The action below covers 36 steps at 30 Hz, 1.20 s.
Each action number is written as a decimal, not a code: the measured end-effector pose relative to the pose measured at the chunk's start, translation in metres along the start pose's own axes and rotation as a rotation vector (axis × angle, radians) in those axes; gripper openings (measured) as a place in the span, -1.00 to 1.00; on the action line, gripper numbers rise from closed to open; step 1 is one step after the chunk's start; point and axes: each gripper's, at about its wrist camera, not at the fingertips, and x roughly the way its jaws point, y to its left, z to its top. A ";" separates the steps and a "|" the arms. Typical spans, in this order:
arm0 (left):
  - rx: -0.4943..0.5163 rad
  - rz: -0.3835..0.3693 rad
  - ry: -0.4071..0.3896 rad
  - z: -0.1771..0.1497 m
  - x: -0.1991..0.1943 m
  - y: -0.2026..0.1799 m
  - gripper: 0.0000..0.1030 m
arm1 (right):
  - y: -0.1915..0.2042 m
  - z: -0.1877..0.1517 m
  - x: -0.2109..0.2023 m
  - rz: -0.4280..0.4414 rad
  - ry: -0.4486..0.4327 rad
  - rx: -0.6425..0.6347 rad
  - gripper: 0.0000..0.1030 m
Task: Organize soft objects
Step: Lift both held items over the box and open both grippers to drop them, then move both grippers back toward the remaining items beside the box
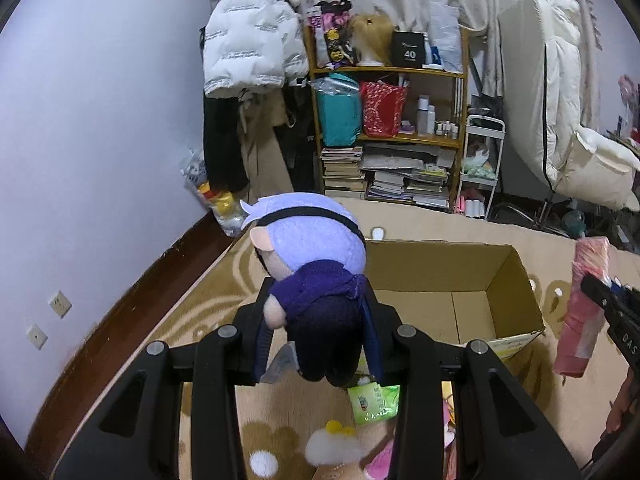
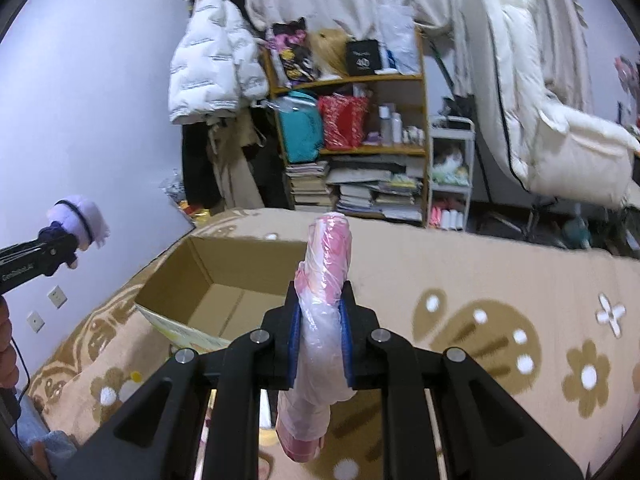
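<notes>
My left gripper (image 1: 318, 308) is shut on a plush doll (image 1: 308, 248) with a lilac head and dark purple body, held in the air left of an open cardboard box (image 1: 516, 280). My right gripper (image 2: 320, 320) is shut on a pink soft item wrapped in clear plastic (image 2: 326, 276), held upright to the right of the box (image 2: 168, 280). The box looks empty inside. The doll also shows in the right wrist view (image 2: 80, 220), and the pink item in the left wrist view (image 1: 580, 308).
The box sits on a beige flower-patterned carpet (image 2: 480, 280). Below my left gripper lie a green packet (image 1: 372, 400), a white fluffy toy (image 1: 332, 444) and pink items. A cluttered bookshelf (image 1: 388, 120), hanging coats and a white chair stand behind.
</notes>
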 end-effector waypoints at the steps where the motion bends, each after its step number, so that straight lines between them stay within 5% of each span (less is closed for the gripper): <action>1: 0.009 0.001 0.001 0.002 0.003 -0.003 -0.29 | 0.004 0.003 0.003 0.007 -0.002 -0.011 -0.65; 16: 0.033 -0.087 0.090 0.002 0.064 -0.034 -0.26 | 0.011 0.028 0.068 0.134 0.116 0.064 -0.65; 23: 0.084 -0.129 0.146 -0.006 0.086 -0.054 -0.19 | 0.014 0.023 0.090 0.113 0.180 0.043 -0.54; 27: 0.107 -0.112 0.156 -0.012 0.093 -0.061 0.13 | 0.008 0.017 0.095 0.109 0.203 0.050 -0.11; 34: 0.076 -0.089 0.165 -0.014 0.091 -0.051 0.42 | -0.003 0.013 0.093 0.115 0.204 0.100 0.37; 36: 0.072 -0.078 0.154 -0.012 0.086 -0.047 0.59 | -0.005 0.012 0.088 0.116 0.201 0.121 0.72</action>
